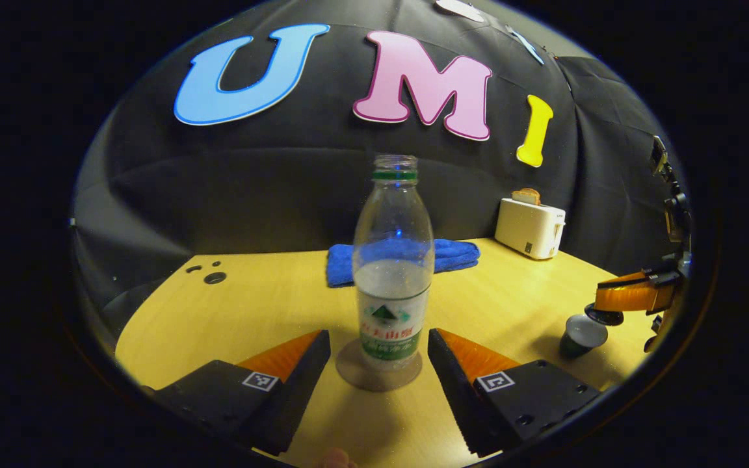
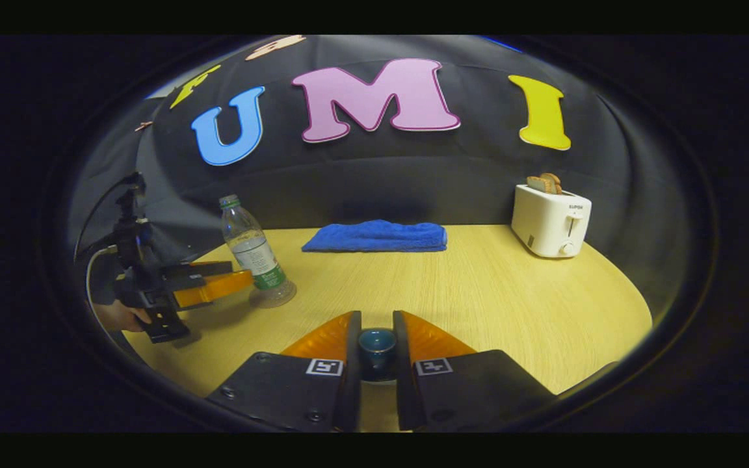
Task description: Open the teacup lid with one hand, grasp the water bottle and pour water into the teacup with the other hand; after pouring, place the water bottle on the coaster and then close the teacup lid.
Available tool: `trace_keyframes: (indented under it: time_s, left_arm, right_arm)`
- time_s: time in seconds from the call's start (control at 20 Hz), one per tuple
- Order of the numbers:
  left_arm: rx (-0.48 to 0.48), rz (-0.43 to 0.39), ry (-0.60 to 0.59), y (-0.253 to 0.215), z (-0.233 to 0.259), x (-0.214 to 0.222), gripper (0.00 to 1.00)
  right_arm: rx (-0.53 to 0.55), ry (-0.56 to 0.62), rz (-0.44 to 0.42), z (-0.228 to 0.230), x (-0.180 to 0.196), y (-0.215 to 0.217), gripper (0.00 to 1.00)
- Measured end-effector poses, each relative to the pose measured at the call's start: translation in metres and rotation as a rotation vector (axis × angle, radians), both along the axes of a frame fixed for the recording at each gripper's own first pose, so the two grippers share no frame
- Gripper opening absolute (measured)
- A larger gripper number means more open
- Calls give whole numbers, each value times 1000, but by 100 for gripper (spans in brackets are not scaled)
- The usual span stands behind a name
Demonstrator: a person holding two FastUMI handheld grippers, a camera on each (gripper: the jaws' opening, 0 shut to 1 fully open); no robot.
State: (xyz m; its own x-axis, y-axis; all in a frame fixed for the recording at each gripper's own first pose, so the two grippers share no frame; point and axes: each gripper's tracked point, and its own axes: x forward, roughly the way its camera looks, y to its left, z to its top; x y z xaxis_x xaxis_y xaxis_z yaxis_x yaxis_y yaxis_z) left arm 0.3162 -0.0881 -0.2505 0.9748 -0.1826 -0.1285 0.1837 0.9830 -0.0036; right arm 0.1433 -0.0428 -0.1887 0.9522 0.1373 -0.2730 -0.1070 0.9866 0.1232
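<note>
A clear water bottle (image 1: 393, 273), uncapped and partly full, stands upright on a round coaster (image 1: 378, 370) in the left gripper view. My left gripper (image 1: 379, 335) is open, one finger on each side of the bottle's base with a gap on both sides. At the right edge, my right gripper (image 1: 602, 305) holds the dark teacup lid (image 1: 604, 316) just above the open teacup (image 1: 581, 333). In the right gripper view, my right gripper (image 2: 376, 316) is shut on the lid (image 2: 376, 348). The left gripper (image 2: 218, 285) reaches toward the bottle (image 2: 251, 250) on its coaster (image 2: 274, 296).
A folded blue towel (image 2: 378, 236) lies at the back of the wooden table (image 2: 478, 292). A white toaster (image 2: 550, 221) with toast stands at the back right. A hand (image 2: 111, 316) holds the left gripper. Small holes (image 1: 214, 277) mark the table's left part.
</note>
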Motion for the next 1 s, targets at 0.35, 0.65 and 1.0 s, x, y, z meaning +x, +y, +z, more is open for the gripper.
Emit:
trace_keyframes:
  time_s: [0.35,0.65,1.0]
  left_arm:
    - [35,73,1,31,-7,-51,94]
    - [36,84,-18,34,2,-59,95]
    - [20,71,-13,29,3,-61,95]
  right_arm:
    - [-22,-22,-11,-17,8,5,25]
    - [-61,-54,-43,-31,4,0,25]
    - [-76,-78,-47,-33,7,-1,26]
